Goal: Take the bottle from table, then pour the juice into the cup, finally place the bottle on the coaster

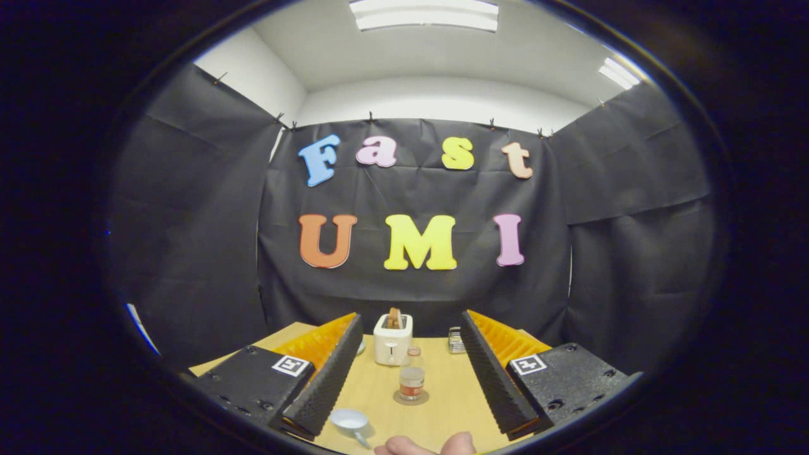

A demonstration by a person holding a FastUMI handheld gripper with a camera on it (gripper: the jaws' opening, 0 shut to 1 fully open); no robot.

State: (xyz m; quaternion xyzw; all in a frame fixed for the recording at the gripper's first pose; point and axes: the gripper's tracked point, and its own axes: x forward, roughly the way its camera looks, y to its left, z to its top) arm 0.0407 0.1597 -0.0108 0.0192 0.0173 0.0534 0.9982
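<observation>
Fingertips of a person's hand (425, 445) show nearest, at the table (442, 404) edge between the gripper (407, 404) fingers, which stand spread wide with nothing between them. Just ahead lies a small white cup (349, 420) with a handle, near the left finger. Beyond it the bottle (411, 378) stands upright on a round coaster (411, 397), between the fingers but well apart from both. A toaster (392, 340) sits behind. Judgement: bottle looks small, stiff, light, possibly slippery; grip mid-body, below the cap.
</observation>
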